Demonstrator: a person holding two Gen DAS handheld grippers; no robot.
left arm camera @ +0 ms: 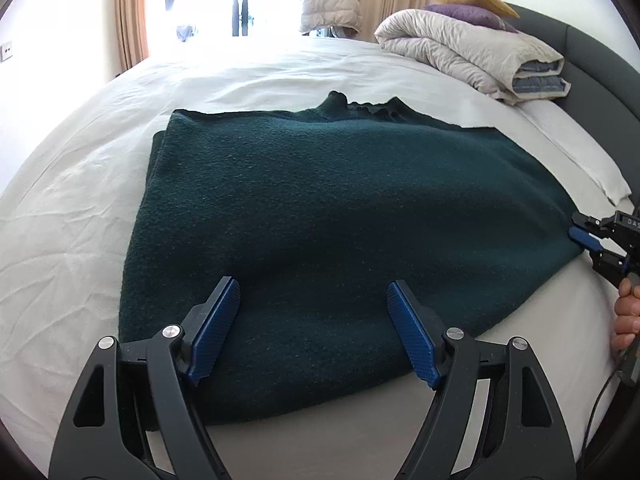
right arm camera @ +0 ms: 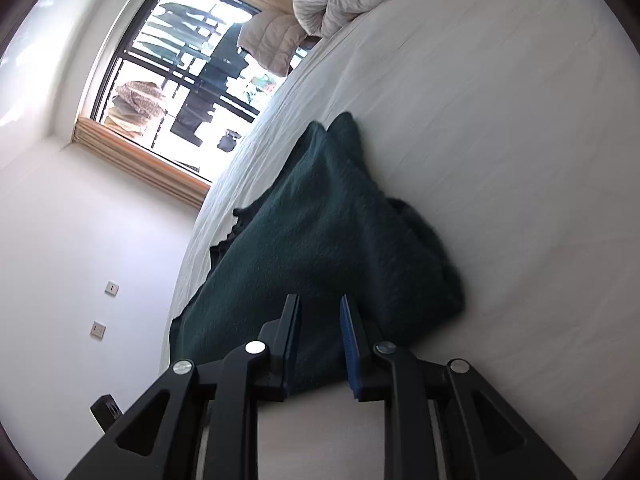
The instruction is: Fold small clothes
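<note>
The sweater lies folded at the bed's centre: thick, soft knit, limp, best pinched at a hem corner. Left hand-held gripper is spread above its 6 o'clock edge; right hand-held gripper, at 3 o'clock, part-open, pinching nothing

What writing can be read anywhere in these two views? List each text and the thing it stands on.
"DAS": white letters on the black body of the right gripper, at the right edge of the left wrist view; the edge cuts the word off, so it may run on.
Nothing else: the dark green sweater, the white bed sheet, the folded duvet and the wall sockets bear no readable writing.
</note>
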